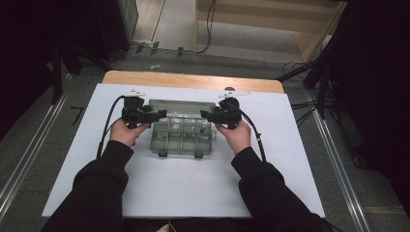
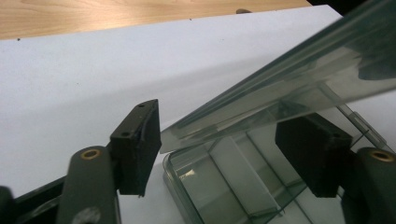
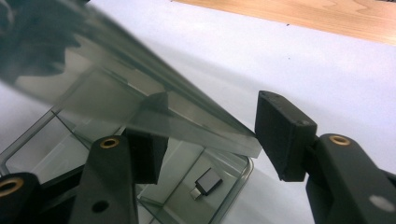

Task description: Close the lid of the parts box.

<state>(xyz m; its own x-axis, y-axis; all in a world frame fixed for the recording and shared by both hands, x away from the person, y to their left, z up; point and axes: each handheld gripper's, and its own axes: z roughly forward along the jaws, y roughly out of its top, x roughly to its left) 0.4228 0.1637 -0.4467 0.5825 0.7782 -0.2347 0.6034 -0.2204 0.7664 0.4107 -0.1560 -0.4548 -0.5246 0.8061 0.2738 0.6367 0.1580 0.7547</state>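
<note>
Left claw (image 1: 160, 115) spread, jaws astride left end of raised lid (image 1: 182, 107); right claw (image 1: 205, 115) likewise at right end. Clear box (image 1: 182, 140) mid-bench (image 1: 159, 193). Lid apparently half open; small grey piece (image 3: 206, 182) inside. Goal unclear.

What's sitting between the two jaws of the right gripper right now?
In the right gripper view, the raised edge of the clear plastic compartment box's hinged lid lies between the open jaws of the right gripper. Below it, a small dark adapter rests in a compartment.
</note>
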